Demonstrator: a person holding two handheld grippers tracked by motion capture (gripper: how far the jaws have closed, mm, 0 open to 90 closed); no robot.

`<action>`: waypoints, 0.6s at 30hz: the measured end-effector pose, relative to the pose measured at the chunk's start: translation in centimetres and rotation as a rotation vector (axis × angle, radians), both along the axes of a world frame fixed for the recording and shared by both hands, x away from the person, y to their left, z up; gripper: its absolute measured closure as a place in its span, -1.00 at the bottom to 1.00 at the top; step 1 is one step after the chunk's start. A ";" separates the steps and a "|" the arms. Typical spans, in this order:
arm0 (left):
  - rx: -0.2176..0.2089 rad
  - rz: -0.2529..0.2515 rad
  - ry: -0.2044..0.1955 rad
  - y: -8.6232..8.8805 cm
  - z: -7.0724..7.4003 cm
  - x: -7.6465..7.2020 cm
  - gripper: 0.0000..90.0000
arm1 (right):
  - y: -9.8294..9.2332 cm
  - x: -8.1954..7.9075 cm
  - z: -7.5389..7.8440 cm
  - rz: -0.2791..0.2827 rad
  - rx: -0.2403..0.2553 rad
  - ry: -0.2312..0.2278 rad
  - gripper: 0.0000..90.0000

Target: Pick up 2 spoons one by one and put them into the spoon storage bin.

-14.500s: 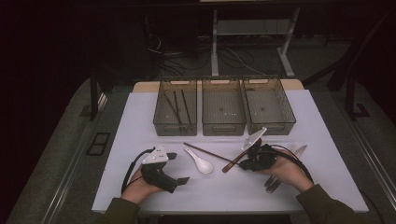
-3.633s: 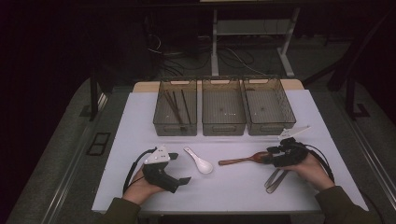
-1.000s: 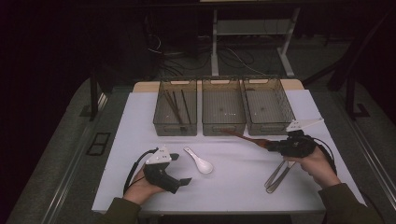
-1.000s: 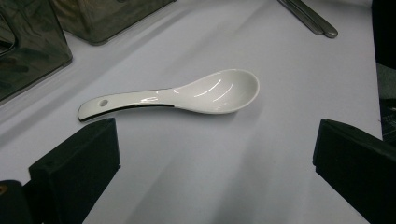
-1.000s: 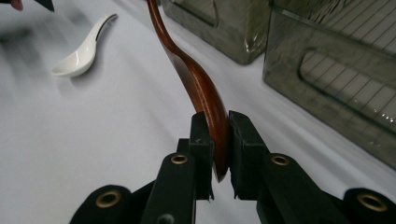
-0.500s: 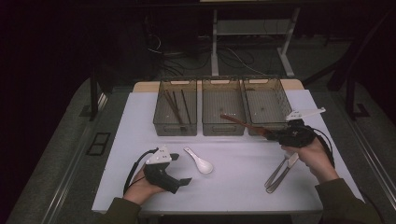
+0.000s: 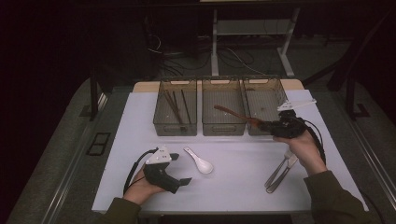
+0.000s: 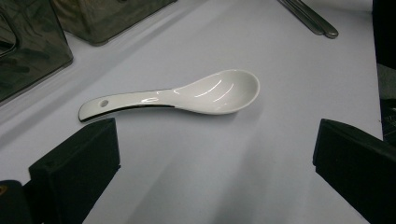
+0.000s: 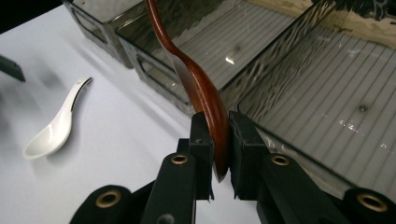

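Observation:
My right gripper (image 7: 267, 126) (image 9: 219, 156) is shut on the bowl end of a brown wooden spoon (image 7: 235, 115) (image 9: 201, 91). It holds the spoon in the air at the front of the bins, and the handle reaches out over the middle bin (image 7: 223, 125) (image 9: 154, 74). A white ceramic spoon (image 7: 200, 161) (image 8: 187, 95) (image 9: 53, 128) lies on the white table. Just left of it my left gripper (image 7: 181, 169) (image 8: 215, 172) rests on the table, open, with its jaws on either side of the bare table in front of the spoon.
Three clear bins stand in a row at the back; the left bin (image 7: 173, 127) holds dark chopsticks (image 7: 173, 103), and the right bin (image 7: 275, 88) (image 9: 327, 116) stands beside the middle one. Metal tongs (image 7: 279, 171) (image 8: 309, 17) lie near the right forearm.
My right gripper has risen and moved toward the bins with the wooden spoon, whose handle now hangs over the middle bin. The left gripper and white spoon have stayed put.

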State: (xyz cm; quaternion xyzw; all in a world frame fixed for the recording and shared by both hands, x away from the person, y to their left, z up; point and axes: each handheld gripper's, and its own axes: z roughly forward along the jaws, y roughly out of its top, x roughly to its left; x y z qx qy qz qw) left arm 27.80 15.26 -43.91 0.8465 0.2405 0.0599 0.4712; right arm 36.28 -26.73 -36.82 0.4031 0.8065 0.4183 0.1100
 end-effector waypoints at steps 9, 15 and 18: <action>-0.010 0.003 0.000 0.1 0.0 0.0 -1.00 | 2.6 2.7 -0.1 -0.065 -0.044 0.009 0.78; -0.013 -0.001 0.002 0.0 0.1 0.0 -1.00 | 4.3 4.9 -0.6 -0.088 -0.063 0.028 0.78; -0.014 -0.002 0.002 0.0 0.1 0.0 -1.00 | 5.0 5.6 -0.6 -0.097 -0.065 0.032 0.78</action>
